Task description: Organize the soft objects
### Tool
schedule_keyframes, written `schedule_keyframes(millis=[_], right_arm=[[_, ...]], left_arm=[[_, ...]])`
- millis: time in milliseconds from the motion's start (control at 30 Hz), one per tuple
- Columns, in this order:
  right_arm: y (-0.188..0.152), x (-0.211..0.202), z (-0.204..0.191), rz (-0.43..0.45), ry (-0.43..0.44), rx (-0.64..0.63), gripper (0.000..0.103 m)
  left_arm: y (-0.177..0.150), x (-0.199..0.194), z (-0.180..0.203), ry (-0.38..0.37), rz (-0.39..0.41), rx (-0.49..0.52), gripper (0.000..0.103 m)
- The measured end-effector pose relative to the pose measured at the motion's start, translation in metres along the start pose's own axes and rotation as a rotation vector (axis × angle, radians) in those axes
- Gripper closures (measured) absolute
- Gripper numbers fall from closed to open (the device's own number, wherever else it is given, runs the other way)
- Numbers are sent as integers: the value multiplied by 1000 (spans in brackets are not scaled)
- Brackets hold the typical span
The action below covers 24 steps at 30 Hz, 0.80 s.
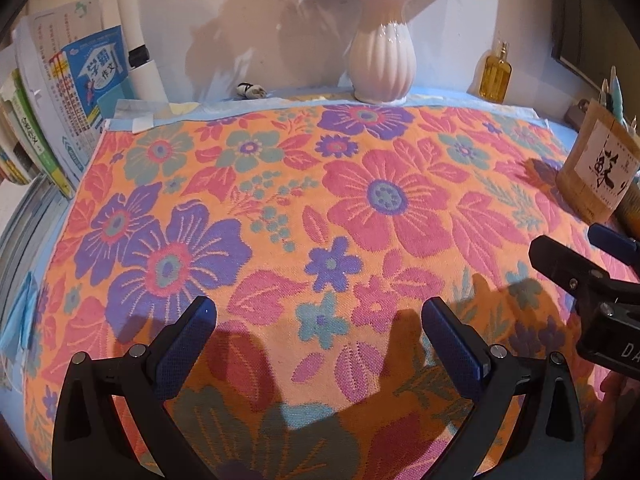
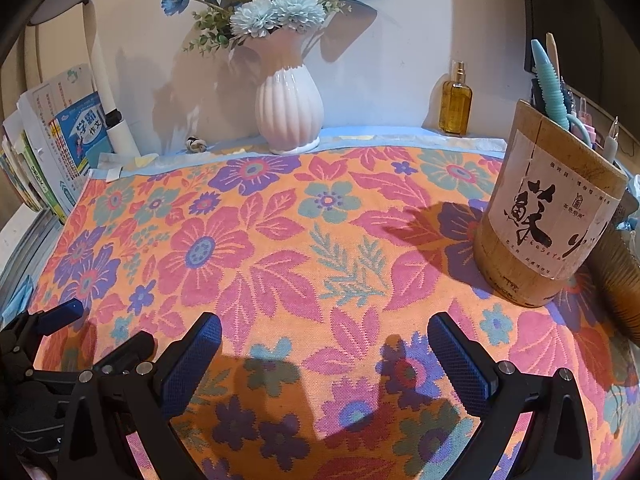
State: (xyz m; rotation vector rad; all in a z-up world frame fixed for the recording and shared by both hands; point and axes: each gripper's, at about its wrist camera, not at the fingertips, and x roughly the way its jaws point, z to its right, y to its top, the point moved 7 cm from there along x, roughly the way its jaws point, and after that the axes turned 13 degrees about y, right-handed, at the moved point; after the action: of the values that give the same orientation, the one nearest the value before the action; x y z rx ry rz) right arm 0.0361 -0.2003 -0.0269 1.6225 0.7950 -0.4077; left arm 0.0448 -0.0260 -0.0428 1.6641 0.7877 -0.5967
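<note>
The floral towel point(image 1: 304, 208) lies spread flat on the counter, directly beneath both grippers. The left gripper point(image 1: 319, 316) and right gripper point(image 2: 325, 332) hover wide and empty above its near half (likely poised to pinch an edge for folding), the bamboo pen holder point(image 2: 548, 216) ahead-right.

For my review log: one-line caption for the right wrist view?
Open right gripper above flat floral towel, beside pen holder.

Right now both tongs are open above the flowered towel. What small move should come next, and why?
Probably lower the left tongs and right tongs onto the near part of the flowered towel to pinch it for folding. Both hover open and empty, and the towel lies spread flat. The bamboo pen holder stands on its right part.
</note>
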Motion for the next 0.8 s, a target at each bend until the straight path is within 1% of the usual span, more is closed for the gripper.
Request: schedule_keyframes(millis=[67,167,333,400,433,467,567,800], right_arm=[[-1,1,1,-4,-2,0,0],[-2,3,2,-13,-13,4,0],[-4,12,7,-60,-21,21,0],[-8,22,10,-116,-22,34,0],[-11,28,10,-153,-12,40,0],[-13,35,11,-195,-22,31,0],[-14,35,7,-194,-52,0,0],[-13,35,8,-194,-43,7,0]], left_arm=[[-1,3,1,9,-19,6,1],[-2,8,-1,-6,-48,-2,1],[-4,13,-6,-24,-73,-37,1],[-4,13,-5,-21,-74,-37,1],[-4,13,-5,-18,-76,-34,1],[-4,13,-5,-17,-78,-33,1],[-4,15,-5,-25,-86,-35,0],[-4,15,-5,-23,-88,-33,0]])
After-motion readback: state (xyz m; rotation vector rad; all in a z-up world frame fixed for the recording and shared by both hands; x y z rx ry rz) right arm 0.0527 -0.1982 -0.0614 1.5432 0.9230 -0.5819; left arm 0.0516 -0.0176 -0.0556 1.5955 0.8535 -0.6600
